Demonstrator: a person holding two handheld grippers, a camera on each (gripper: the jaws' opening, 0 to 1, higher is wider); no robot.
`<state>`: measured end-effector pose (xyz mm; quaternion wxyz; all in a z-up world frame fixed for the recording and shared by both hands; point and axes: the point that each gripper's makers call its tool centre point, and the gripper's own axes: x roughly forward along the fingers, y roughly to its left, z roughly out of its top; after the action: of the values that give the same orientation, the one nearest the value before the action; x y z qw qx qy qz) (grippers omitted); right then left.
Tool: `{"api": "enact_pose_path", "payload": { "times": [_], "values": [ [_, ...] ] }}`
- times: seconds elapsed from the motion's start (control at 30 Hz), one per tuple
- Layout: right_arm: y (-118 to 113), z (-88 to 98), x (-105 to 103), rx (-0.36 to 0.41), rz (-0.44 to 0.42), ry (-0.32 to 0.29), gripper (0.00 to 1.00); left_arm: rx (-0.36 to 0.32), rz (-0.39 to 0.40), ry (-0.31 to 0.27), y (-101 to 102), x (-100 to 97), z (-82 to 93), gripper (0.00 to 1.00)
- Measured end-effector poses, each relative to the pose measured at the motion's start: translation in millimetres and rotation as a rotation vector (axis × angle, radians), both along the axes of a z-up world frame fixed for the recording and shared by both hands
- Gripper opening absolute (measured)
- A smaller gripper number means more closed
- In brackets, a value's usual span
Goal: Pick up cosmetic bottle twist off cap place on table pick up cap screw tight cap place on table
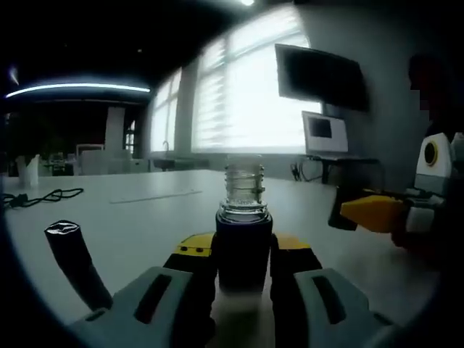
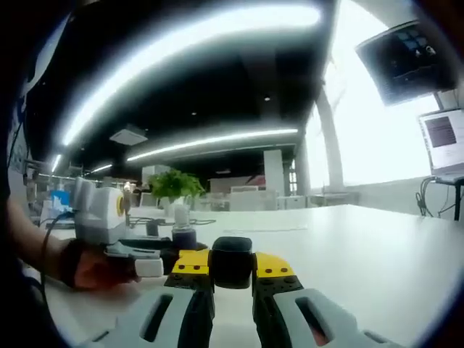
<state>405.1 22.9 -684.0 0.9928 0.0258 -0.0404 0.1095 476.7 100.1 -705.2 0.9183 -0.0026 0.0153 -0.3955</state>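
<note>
Standing upright between the yellow-tipped jaws of the left gripper (image 1: 243, 255), a dark cosmetic bottle with a clear threaded glass neck (image 1: 243, 232) is clamped at its body, uncapped, over the white table (image 1: 145, 217). Just left of it stands a slim dark tube (image 1: 72, 257). At the right edge of the left gripper view, the right gripper (image 2: 232, 270) holds apart from the bottle, its jaws pinching the black rounded cap (image 2: 232, 261). A black cable (image 1: 40, 197) lies far left.
</note>
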Motion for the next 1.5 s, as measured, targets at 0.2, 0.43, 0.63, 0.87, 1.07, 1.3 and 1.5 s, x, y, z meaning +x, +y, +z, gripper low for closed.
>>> {"api": "enact_pose_path", "payload": {
  "times": [0.2, 0.43, 0.63, 0.87, 1.07, 1.3, 1.5],
  "values": [
    [3, -0.2, -1, 0.030, 0.017, 0.014, 0.13, -0.001, -0.004, 0.008, 1, -2.2, 0.0, 0.23],
    [6, -1.0, 0, 0.019, 0.010, 0.021, 0.13, 0.012, 0.004, 0.005, 16, -15.0, 1.4, 0.24],
    [14, -3.1, 2, 0.037, 0.035, 0.050, 0.13, 0.046, -0.026, -0.035, 35, -37.0, 0.7, 0.24],
    [10, -10.4, 7, 0.026, 0.017, 0.094, 0.13, 0.014, -0.014, -0.016, 57, -49.2, 5.3, 0.24],
    [5, -15.7, 11, 0.044, -0.010, 0.134, 0.13, -0.071, 0.004, 0.024, 78, -58.5, 17.7, 0.24],
    [7, -28.1, 18, 0.020, -0.020, 0.200, 0.13, -0.070, 0.087, -0.022, 114, -64.4, 27.2, 0.23],
    [6, -31.3, 18, -0.047, -0.043, 0.200, 0.13, -0.130, 0.138, 0.007, 129, -69.3, 16.1, 0.22]
  ]
}}
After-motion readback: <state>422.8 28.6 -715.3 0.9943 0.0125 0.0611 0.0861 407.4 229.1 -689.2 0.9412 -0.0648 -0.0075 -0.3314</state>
